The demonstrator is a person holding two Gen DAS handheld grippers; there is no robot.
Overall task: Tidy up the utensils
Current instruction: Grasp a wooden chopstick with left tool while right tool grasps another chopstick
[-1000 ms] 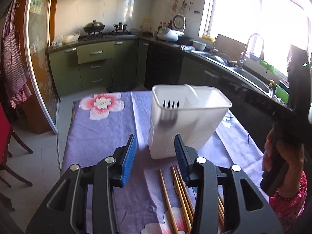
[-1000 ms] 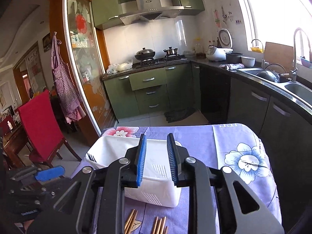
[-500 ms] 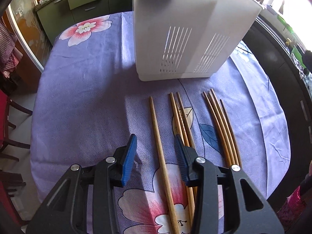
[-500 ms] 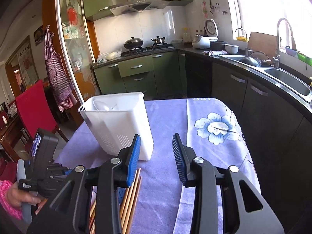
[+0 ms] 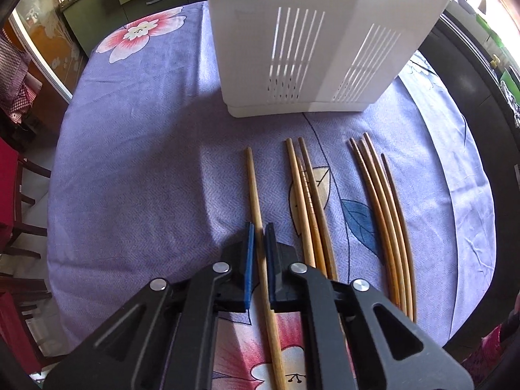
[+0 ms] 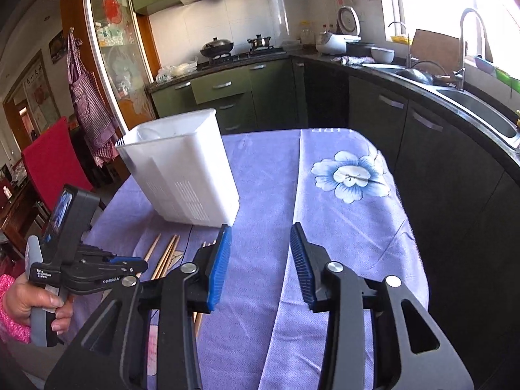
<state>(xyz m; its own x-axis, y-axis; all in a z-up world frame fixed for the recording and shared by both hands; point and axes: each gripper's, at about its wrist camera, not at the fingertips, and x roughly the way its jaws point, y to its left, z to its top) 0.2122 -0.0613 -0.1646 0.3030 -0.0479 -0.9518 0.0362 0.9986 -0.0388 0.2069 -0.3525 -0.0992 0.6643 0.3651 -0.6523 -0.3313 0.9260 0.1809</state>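
Right under me the left gripper [image 5: 259, 232] is tipped steeply down at the table, its blue pads pinched tight on a single chopstick [image 5: 254, 188], which lies by itself to the left of the others on the purple flowered tablecloth [image 5: 136, 149]. The grip sits about midway along the stick, which looks a fair place to hold it: I'd lift straight up first so the far tip clears the cloth, then swing that tip upward or downward before going over the bin, since a long stick carried flat would likely knock the rim. A thin round stick can roll between flat pads, so a steady squeeze and a slow turn seem wise. Just to its right lie a small bunch of chopsticks [image 5: 312, 201], and further right a larger bunch [image 5: 383, 201], darker and lighter ones side by side, all still on the cloth. The right gripper [image 6: 260, 263] hovers over bare cloth, its pads apart and spreading wider, with nothing between them; it could go for the next bunch. Beyond the sticks stands the white slotted utensil bin [image 5: 325, 32], upright and close to their far tips. As for writing, small white lettering on the left gripper's handle [image 6: 48, 274] seems to read "Data Acquisition System", and its body seems to read "GenRobot.AI"; a framed wall hanging [image 6: 34, 97] far left bears characters too small to read.
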